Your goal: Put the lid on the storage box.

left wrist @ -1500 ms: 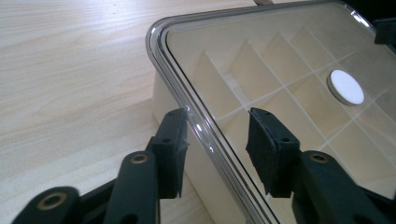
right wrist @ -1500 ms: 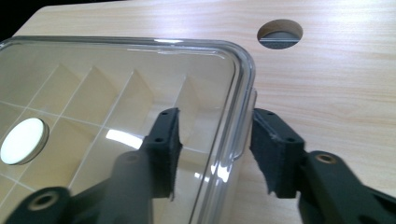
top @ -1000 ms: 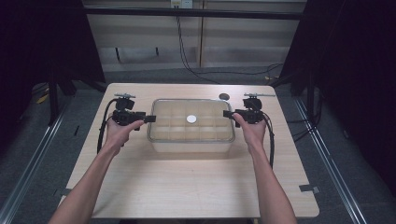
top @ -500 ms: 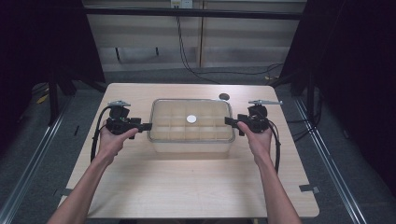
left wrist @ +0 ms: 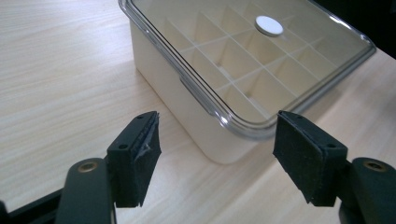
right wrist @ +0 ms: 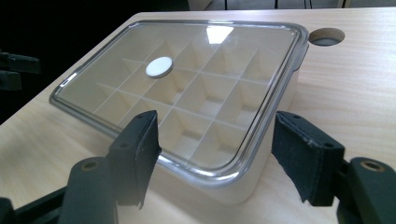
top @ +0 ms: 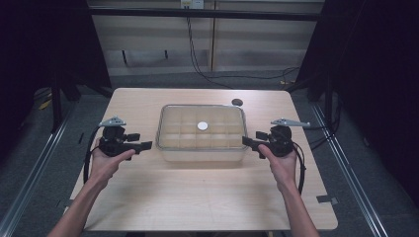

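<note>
The cream plastic compartment box with a clear lid point(top: 201, 133) is positioned mid-table on the pale wooden table point(top: 197, 197). The left gripper point(top: 143, 146) and right gripper point(top: 247, 141) are held beside its ends (jaws released, empty; the left's just widened).

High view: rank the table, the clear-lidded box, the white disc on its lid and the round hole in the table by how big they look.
1. Table
2. Box
3. Disc and hole: they look alike, too close to rank.

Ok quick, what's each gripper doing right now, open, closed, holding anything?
Left gripper: open, holding nothing, jaws just opened wider, beside the box.
Right gripper: open, holding nothing.
</note>
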`<state>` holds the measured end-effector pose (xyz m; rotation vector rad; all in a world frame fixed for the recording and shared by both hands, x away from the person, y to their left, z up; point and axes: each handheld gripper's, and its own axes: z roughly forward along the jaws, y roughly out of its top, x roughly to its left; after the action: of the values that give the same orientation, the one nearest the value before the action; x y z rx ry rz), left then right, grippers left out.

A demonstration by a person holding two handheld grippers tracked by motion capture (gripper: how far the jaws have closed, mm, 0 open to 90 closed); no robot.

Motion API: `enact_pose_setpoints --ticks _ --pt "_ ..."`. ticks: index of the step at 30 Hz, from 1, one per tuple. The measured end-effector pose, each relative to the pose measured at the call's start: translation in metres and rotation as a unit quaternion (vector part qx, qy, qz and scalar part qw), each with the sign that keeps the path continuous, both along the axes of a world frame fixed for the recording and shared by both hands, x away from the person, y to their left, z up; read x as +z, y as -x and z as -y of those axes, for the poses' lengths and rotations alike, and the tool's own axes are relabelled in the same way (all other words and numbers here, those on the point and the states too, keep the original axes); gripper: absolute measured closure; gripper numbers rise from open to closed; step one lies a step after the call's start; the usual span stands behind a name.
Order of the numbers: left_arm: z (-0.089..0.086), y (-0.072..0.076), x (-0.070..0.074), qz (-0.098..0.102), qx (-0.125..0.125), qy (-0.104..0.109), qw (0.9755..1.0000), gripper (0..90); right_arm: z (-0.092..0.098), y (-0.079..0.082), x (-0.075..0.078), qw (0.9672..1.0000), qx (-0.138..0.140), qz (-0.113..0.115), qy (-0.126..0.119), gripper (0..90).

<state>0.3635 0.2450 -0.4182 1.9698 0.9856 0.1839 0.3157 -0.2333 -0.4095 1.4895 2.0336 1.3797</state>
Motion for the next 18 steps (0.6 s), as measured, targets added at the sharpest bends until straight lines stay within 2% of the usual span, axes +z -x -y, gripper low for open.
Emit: enact_pose_setpoints --ticks 2,5,6,14,18 --pt "-0.003 0.006 -0.002 0.0 0.001 -0.004 1.0 30.9 0.0 0.004 0.0 1.0 0.003 0.004 0.001 32.0" --pt "-0.006 0.015 -0.006 -0.004 -0.004 0.002 1.0 30.3 0.0 0.016 0.001 0.9999 0.006 0.009 0.002 32.0" --pt "-0.008 0.021 -0.009 -0.002 -0.004 -0.005 1.0 30.6 0.001 0.024 0.0 0.9999 0.009 0.011 0.0 32.0" --pt "-0.013 0.043 -0.015 0.005 -0.012 -0.018 0.9997 33.5 0.009 0.05 -0.004 0.9999 0.007 0.01 -0.001 31.9" --pt "-0.016 0.057 -0.019 0.005 -0.017 -0.015 0.9997 34.0 0.014 0.064 -0.008 0.9999 0.006 0.012 0.001 31.6"
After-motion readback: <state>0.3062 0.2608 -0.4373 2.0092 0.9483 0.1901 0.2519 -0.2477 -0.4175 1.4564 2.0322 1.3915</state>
